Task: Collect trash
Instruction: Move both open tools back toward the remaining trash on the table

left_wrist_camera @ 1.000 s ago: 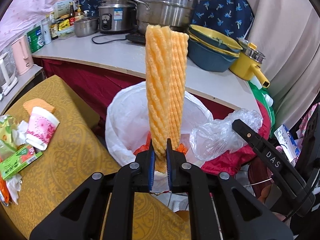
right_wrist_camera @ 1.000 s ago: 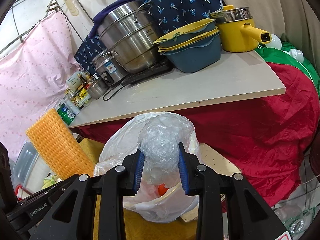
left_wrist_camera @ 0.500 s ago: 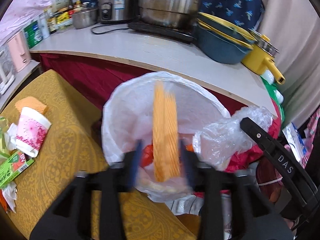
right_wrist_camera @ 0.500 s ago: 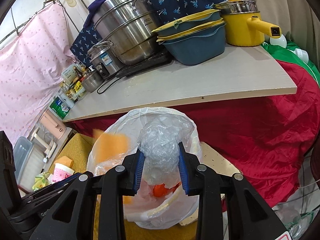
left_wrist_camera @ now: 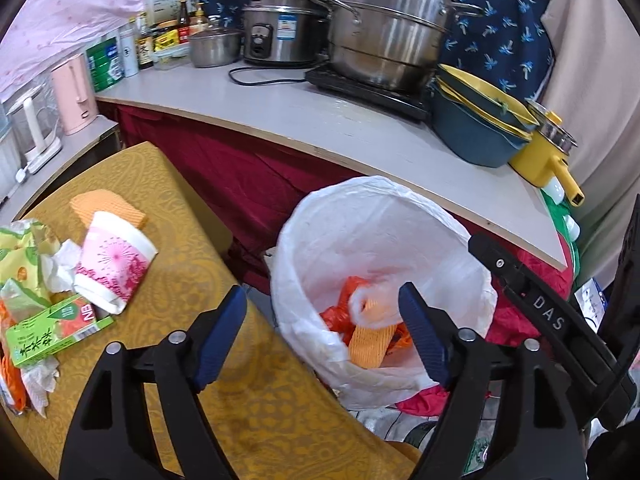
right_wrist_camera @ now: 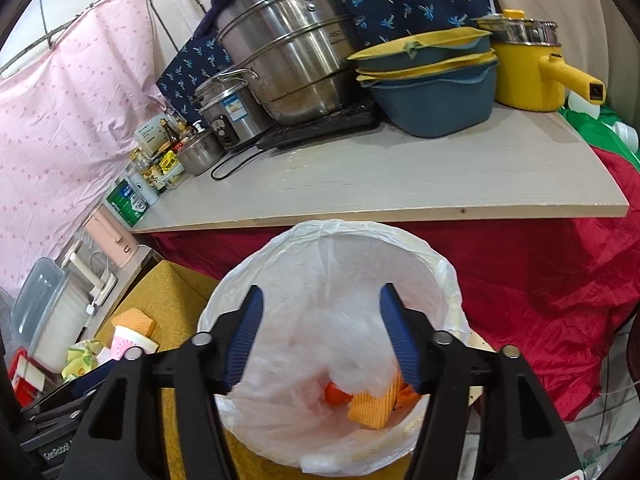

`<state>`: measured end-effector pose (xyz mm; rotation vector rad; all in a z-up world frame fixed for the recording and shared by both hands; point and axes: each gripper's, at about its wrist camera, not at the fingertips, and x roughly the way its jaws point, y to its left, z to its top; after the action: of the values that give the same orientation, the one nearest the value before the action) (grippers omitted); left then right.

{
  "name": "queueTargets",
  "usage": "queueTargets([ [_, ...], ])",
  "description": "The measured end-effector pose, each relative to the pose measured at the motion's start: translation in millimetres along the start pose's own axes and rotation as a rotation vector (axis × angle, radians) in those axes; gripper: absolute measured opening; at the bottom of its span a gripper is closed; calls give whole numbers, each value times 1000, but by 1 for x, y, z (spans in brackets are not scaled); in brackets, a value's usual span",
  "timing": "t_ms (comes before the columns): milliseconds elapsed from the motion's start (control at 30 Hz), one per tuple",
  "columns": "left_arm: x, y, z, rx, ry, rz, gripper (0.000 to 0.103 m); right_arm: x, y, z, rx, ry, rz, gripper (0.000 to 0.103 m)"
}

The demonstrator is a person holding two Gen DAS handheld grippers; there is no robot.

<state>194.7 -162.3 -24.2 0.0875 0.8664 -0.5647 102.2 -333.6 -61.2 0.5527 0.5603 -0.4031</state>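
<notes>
Left wrist view: my left gripper (left_wrist_camera: 322, 334) has just been opening its jaws, and now they stand wide with nothing between them. The orange foam net (left_wrist_camera: 370, 346) lies down inside the white trash bag (left_wrist_camera: 380, 216), at about 3 o'clock from the left jaw. My right gripper (right_wrist_camera: 320, 338) has also just been opening its jaws. They stand wide over the bag, and nothing is pinched in them. A clear plastic bag (right_wrist_camera: 304, 368) lies blurry in the bin below them.

I think the drop step is done for both pieces. Next I need more trash. It waits at 9 o'clock on the yellow patterned counter (left_wrist_camera: 192, 280): a pink paper cup (left_wrist_camera: 114, 262) on its side, a green box (left_wrist_camera: 56, 334), crumpled tissue (left_wrist_camera: 58, 264) and another orange foam piece (left_wrist_camera: 106, 210) just behind the cup. I would swing the left gripper over there, keep the jaws wide, and close on the cup gently, since paper squashes.

Behind the bag is a red cloth (left_wrist_camera: 240, 172) under a pale shelf board (left_wrist_camera: 340, 124) with big steel pots (left_wrist_camera: 388, 40), a rice cooker (left_wrist_camera: 280, 28), stacked blue and yellow tubs (left_wrist_camera: 476, 128) and a yellow pot (left_wrist_camera: 548, 156). A pink sheet (right_wrist_camera: 60, 128) hangs at 10 o'clock.
</notes>
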Motion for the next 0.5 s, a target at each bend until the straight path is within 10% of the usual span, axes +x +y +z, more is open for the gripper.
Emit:
queueTargets([
  [500,-40,53,-8,-96,-43,62,87,-20,56,-3,-50,-11,55,73],
])
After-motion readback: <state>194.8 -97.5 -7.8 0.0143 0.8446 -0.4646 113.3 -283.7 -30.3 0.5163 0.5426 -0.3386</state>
